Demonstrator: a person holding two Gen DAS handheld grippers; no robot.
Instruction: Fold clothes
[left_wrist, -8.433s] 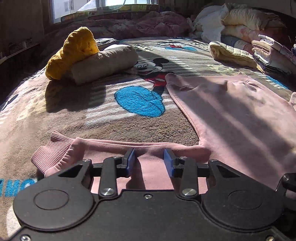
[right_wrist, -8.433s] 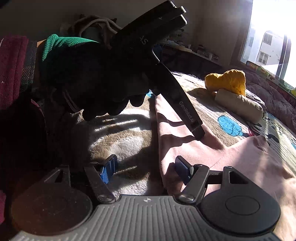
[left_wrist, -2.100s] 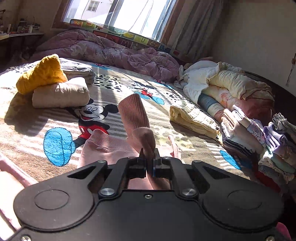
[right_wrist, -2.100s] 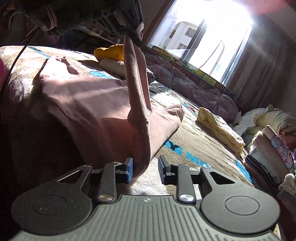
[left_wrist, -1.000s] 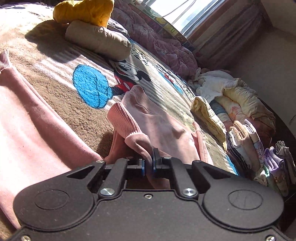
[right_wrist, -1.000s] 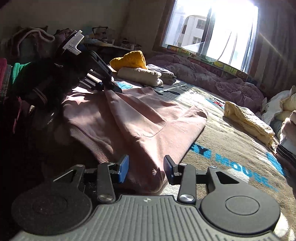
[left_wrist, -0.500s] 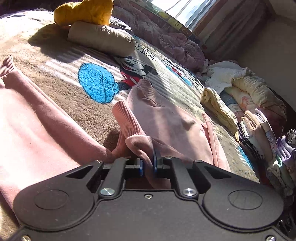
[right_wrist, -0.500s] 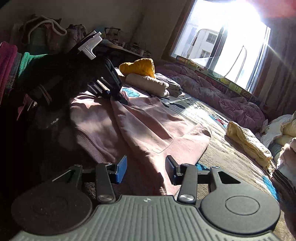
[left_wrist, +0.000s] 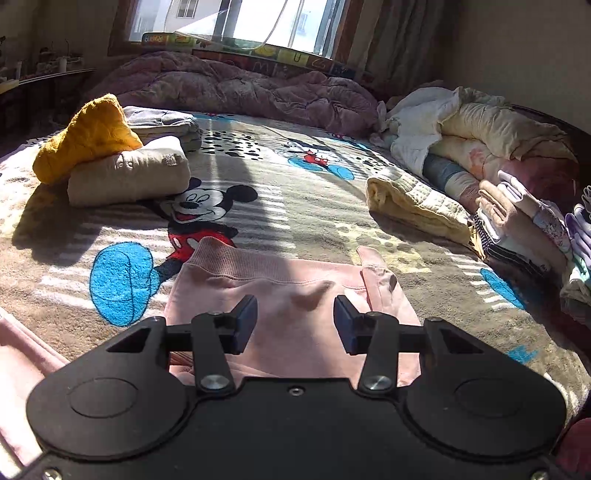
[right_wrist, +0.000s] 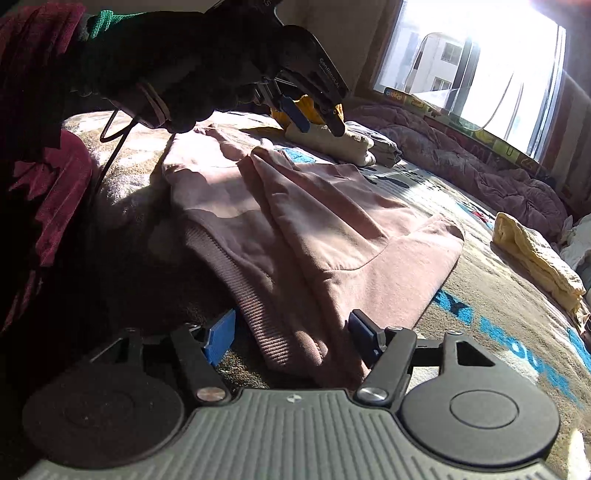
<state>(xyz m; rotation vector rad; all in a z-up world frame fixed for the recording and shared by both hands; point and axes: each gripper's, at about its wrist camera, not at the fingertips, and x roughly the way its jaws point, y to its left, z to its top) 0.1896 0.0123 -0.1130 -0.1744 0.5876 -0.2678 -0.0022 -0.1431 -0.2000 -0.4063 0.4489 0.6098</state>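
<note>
A pink sweatshirt (right_wrist: 343, 236) lies on the cartoon-print blanket (left_wrist: 288, 206), with one sleeve (right_wrist: 280, 184) folded across its body. My left gripper (left_wrist: 294, 325) is open and hovers just above the pink fabric (left_wrist: 291, 291), holding nothing. The right wrist view shows the same left gripper (right_wrist: 317, 120) in a dark gloved hand (right_wrist: 177, 70), raised over the far side of the garment. My right gripper (right_wrist: 291, 338) is open low at the near edge. The sweatshirt's ribbed hem (right_wrist: 258, 314) lies between its fingers, and they are not closed on it.
A yellow garment (left_wrist: 86, 138) rests on a beige roll (left_wrist: 127, 177) beside grey folded clothes (left_wrist: 162, 123) at the far left. A purple quilt (left_wrist: 240, 86) lines the window side. A yellow folded blanket (left_wrist: 413, 206) and stacked clothes (left_wrist: 524, 221) fill the right.
My left gripper has opened and let go of the pink sleeve, which now lies flat across the sweatshirt, and it has lifted away. The right gripper stays open and has opened wider around the ribbed hem.
</note>
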